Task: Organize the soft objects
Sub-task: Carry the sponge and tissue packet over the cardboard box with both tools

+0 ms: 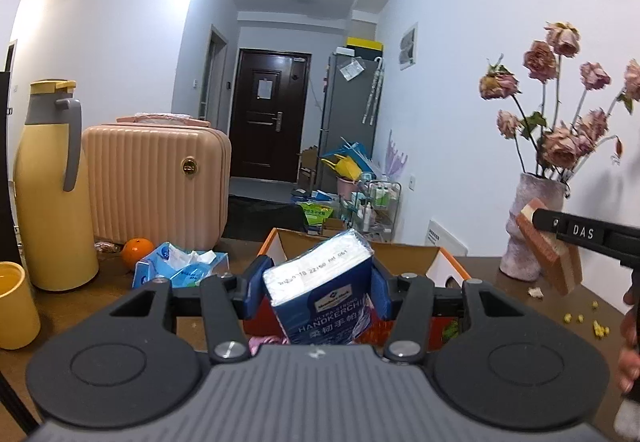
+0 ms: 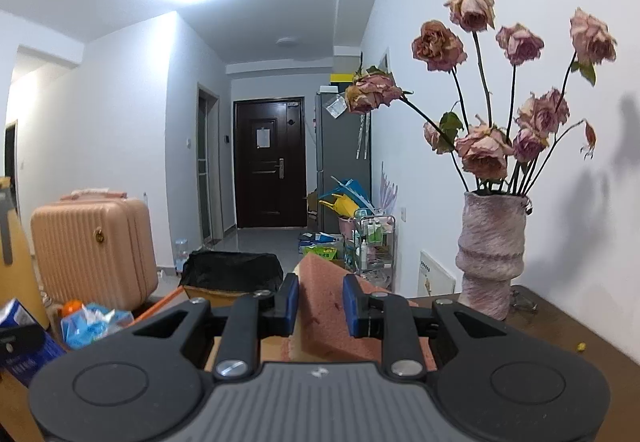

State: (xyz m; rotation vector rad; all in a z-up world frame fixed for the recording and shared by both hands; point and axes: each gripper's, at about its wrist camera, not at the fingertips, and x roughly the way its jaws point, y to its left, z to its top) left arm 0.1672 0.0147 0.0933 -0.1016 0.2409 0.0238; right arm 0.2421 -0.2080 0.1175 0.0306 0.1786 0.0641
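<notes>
L: my left gripper (image 1: 318,284) jaws clamp the handkerchief pack (image 1: 320,294) above the cardboard box (image 1: 434,262) | R: right gripper (image 2: 320,300) jaws pinch the pink sponge (image 2: 326,312) beside that box | do: centre each over the box before I ease off, pack first.

- we count two grippers: the left gripper (image 1: 318,284) and the right gripper (image 2: 320,306)
- one handkerchief pack (image 1: 324,294)
- one sponge (image 2: 326,308)
- one vase (image 2: 490,254)
- one suitcase (image 1: 158,184)
- one orange (image 1: 137,252)
</notes>
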